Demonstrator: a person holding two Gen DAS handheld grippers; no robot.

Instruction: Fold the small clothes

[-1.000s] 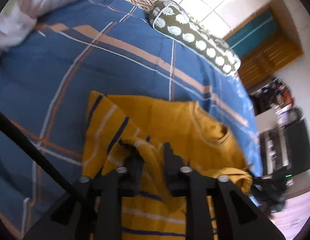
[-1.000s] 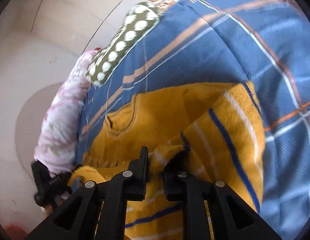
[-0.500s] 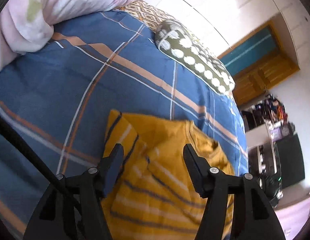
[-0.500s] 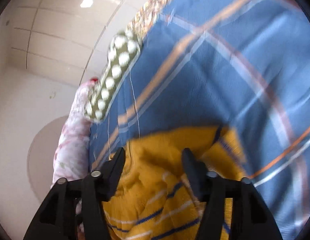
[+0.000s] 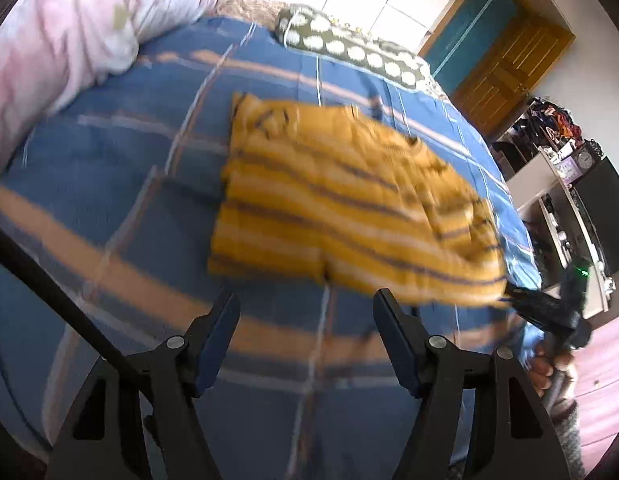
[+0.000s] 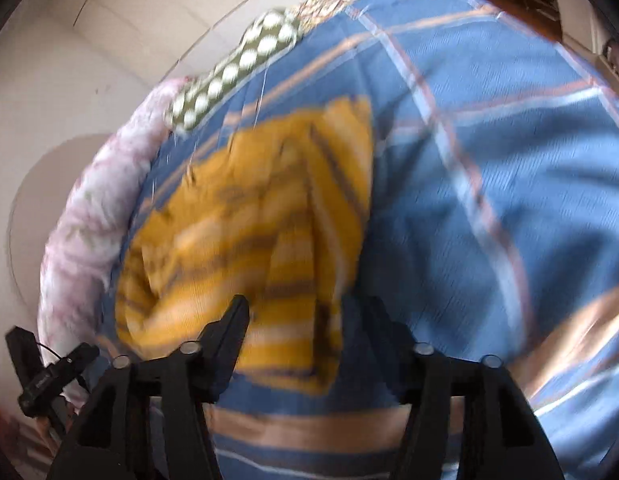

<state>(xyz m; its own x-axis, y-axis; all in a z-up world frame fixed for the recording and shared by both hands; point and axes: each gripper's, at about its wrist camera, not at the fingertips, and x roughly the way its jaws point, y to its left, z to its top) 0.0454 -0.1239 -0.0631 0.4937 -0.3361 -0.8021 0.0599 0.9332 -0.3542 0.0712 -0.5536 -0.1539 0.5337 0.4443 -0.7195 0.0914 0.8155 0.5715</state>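
Blue plaid bedspread (image 5: pixel 109 168) fills both views, with my yellow striped sweater (image 5: pixel 329 200) lying folded on it, at 12 o'clock of my left gripper (image 5: pixel 305 312). Its jaws are spreading, empty. My right gripper (image 6: pixel 305 320) frames the sweater's near corner, jaws apart and closing. Spotted pillow (image 5: pixel 349 50) lies beyond.

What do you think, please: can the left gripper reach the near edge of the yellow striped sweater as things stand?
Probably yes. The left gripper, jaws opening and empty, faces the yellow striped sweater across bare blue bedspread; nothing lies between.
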